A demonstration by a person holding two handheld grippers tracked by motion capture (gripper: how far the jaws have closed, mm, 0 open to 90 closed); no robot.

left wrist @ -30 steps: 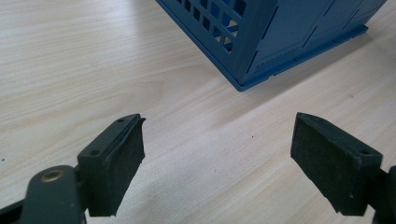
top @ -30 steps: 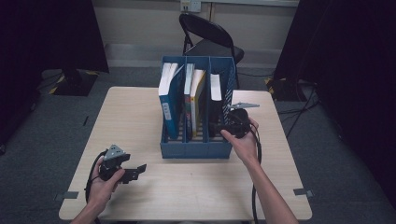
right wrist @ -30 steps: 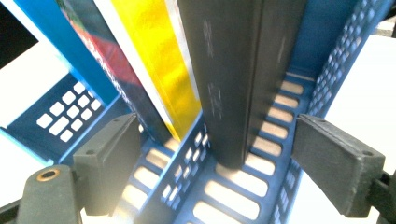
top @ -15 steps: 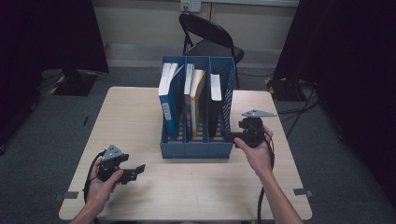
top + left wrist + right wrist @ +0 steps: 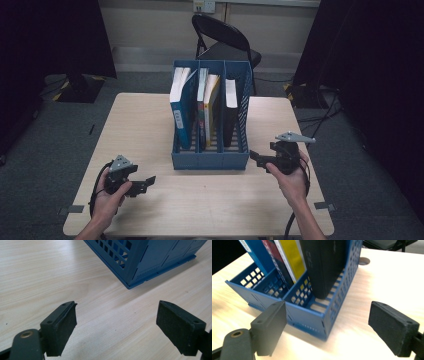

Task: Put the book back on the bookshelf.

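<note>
- The right gripper (image 5: 327,330) is hovering with fingers wide apart, holding nothing.
- The black book (image 5: 323,265) is standing ahead of them, inside the blue rack (image 5: 307,312).
- The left gripper (image 5: 116,327), fingers apart, is facing bare table (image 5: 37,277).

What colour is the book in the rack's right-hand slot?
Black, clearest in the right gripper view.

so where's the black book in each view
High view: the black book stands in the right compartment of the blue file rack, table centre.
Left gripper view: not in it; the rack's corner sits top right.
Right gripper view: the book is top centre, upright in the nearest compartment.
Shared landmark: the blue rack.
</note>
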